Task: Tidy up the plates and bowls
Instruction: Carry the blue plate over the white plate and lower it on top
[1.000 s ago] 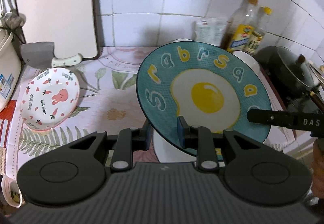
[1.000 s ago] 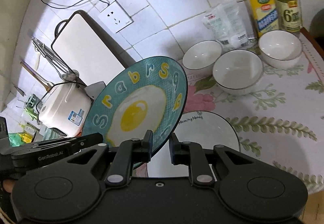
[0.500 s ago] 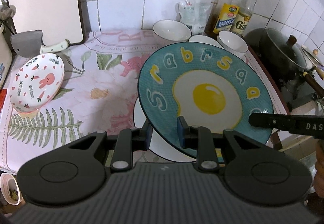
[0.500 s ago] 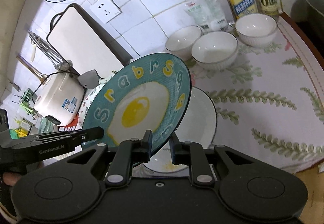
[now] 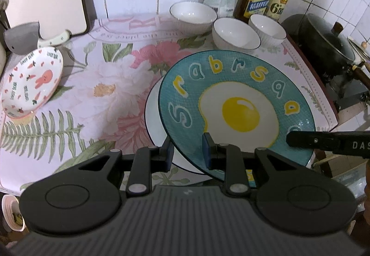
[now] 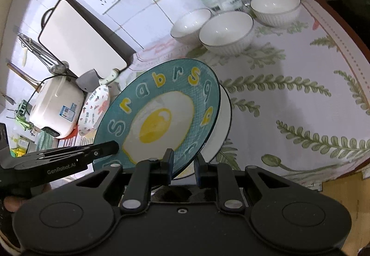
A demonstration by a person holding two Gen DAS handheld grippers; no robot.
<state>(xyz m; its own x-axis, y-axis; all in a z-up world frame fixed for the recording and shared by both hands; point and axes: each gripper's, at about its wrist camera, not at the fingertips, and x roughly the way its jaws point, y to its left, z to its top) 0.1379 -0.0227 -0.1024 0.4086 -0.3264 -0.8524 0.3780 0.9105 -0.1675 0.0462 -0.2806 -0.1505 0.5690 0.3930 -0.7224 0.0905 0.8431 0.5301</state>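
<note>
Egg plate (image 5: 235, 107) coming down onto the white plate (image 5: 153, 117)

Left gripper (image 5: 187, 151) and right gripper (image 6: 182, 162) are each clamped on its near rim, plate tilted just above the white one. I'd level it first, keep both sides dropping evenly, centre it over the white plate, and only release once it's sitting flat, else it'll clack or slide

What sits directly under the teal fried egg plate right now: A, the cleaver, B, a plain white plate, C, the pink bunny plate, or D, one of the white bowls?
B: a white plate with a dark rim shows just beneath the tilted teal fried egg plate.
</note>
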